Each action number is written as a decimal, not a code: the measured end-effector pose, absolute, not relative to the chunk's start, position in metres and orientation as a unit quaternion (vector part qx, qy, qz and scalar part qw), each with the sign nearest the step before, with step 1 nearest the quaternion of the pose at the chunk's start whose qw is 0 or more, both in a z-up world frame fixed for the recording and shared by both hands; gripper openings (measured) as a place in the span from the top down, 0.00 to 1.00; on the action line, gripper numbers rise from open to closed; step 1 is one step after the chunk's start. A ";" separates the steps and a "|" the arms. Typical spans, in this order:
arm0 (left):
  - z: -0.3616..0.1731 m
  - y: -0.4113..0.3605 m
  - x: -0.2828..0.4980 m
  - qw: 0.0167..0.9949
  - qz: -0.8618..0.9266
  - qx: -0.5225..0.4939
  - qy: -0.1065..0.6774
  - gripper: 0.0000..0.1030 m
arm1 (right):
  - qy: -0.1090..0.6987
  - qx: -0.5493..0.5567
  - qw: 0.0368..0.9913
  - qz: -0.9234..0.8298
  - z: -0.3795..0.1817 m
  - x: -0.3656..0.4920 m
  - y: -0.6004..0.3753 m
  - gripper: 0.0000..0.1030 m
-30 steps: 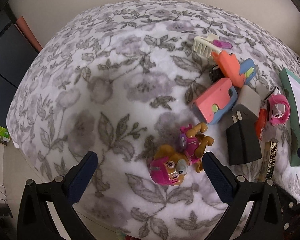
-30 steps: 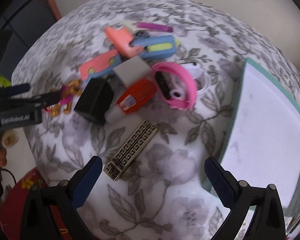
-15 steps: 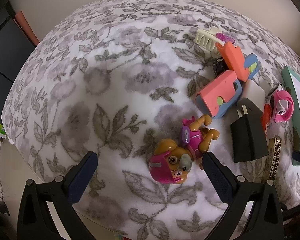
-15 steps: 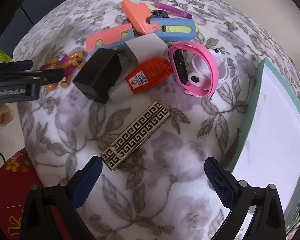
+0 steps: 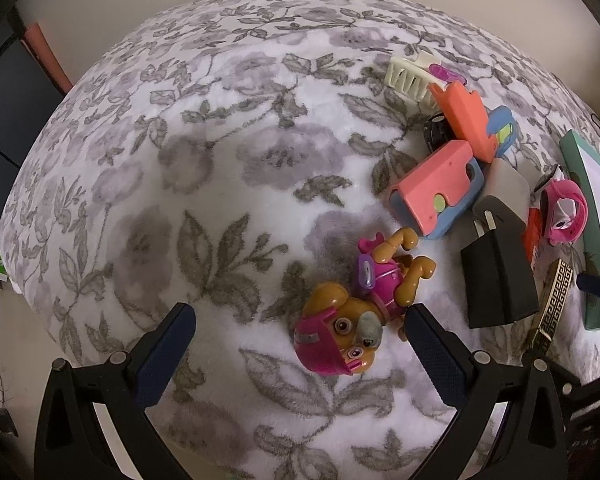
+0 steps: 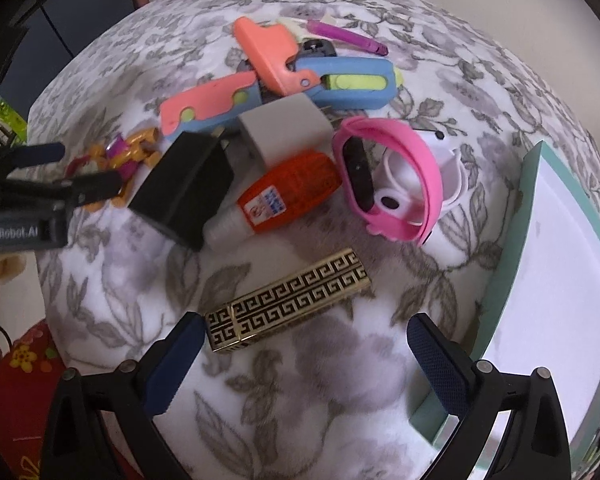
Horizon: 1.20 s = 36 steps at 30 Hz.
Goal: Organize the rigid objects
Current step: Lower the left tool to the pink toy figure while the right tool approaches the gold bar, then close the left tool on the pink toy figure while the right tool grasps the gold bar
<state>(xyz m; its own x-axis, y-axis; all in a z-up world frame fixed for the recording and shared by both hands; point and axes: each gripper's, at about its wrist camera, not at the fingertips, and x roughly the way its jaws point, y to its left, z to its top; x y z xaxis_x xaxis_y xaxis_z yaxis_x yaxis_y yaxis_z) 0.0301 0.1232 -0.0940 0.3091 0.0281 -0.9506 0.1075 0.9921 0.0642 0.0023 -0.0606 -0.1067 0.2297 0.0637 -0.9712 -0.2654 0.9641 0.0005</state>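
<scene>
On a floral blanket [image 5: 220,168], the left tool [image 5: 300,320] hangs with fingers spread apart around a toy pup [image 5: 352,312], while the right tool [image 6: 300,332], also spread wide, frames a gold patterned lighter [image 6: 288,300] beside a teal tray [image 6: 512,280].

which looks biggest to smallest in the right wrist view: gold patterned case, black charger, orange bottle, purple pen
1. gold patterned case, though it lies nearest the camera
2. black charger and orange bottle, too alike to rank
3. purple pen, farthest away
</scene>
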 end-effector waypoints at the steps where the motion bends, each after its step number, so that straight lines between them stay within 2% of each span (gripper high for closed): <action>1: -0.095 0.124 0.031 0.807 -0.026 0.057 0.588 0.00 | 0.611 -0.082 0.780 0.107 -0.107 0.005 -0.060 0.01; 17: -0.101 0.122 0.035 0.805 -0.036 0.053 0.590 0.01 | 0.602 -0.086 0.786 0.110 -0.123 0.034 -0.052 0.02; 25: -0.102 0.123 0.036 0.805 -0.040 0.052 0.590 0.01 | 0.598 -0.086 0.788 0.119 -0.124 0.043 -0.046 0.09; 28: -0.102 0.123 0.035 0.804 -0.049 0.045 0.591 0.08 | 0.594 -0.086 0.790 0.123 -0.123 0.039 -0.044 0.11; 31: -0.101 0.120 0.034 0.805 -0.053 0.046 0.590 0.11 | 0.589 -0.087 0.793 0.128 -0.121 0.036 -0.040 0.19; 36: -0.096 0.115 0.033 0.804 -0.086 0.022 0.588 0.42 | 0.591 -0.082 0.792 0.129 -0.120 0.035 -0.034 0.19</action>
